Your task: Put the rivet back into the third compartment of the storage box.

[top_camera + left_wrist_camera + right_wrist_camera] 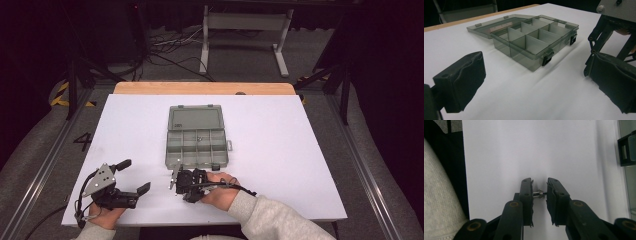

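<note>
Two grippers: both low at the near edge of the white table [280, 150], one in each of the person's hands.
Left gripper [134, 176]: jaws spread wide, nothing between them, resting on the table near the left corner.
Right gripper [539, 195]: jaws narrowed down on a small metal screw-like part [539, 194], pinched right between the pads; it sits just in front of the box.
Organizer box [197, 142]: smoky clear plastic, mid-table, lid [489, 26] flipped fully open and lying flat behind it, dividers making small compartments, two black latches on the front wall.
Contents: can't really tell, too small to make out.
</note>
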Demonstrator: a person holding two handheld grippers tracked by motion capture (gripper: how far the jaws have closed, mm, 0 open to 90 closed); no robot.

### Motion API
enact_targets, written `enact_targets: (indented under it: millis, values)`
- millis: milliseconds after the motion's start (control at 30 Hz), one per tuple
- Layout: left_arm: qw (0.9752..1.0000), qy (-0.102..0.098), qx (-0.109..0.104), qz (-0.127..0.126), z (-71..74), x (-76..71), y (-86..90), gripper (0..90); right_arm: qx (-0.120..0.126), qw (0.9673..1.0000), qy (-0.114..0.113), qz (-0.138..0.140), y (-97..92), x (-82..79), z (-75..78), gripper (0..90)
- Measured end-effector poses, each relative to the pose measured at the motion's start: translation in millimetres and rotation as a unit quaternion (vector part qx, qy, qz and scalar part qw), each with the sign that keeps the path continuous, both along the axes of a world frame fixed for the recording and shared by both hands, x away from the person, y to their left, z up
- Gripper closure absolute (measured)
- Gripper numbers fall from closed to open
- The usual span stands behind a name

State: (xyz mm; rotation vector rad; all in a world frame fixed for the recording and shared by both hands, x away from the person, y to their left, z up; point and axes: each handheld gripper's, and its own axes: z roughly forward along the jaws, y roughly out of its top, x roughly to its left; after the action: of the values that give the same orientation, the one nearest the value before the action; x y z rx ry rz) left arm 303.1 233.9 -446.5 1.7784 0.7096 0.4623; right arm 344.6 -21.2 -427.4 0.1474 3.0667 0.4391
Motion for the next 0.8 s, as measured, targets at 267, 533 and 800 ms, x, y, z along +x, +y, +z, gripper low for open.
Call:
enact_targets:
  millis: [267,533,800]
  values:
    - [1.0,-0.001,0.002,-0.001,0.2,0.0,0.0,1.4,0.024,0.9997,-0.007,0.007,-2.6,2.8,17.7,80.6]
    - [1.0,0.0,0.003,-0.002,-0.1,0.5,0.1,1.4,0.05,0.9987,-0.009,-0.004,-7.9,9.3,46.1,80.5]
    - [1.0,0.0,0.003,-0.002,0.1,0.5,-0.1,1.4,0.067,0.9974,-0.02,-0.017,-13.0,21.6,77.7,80.6]
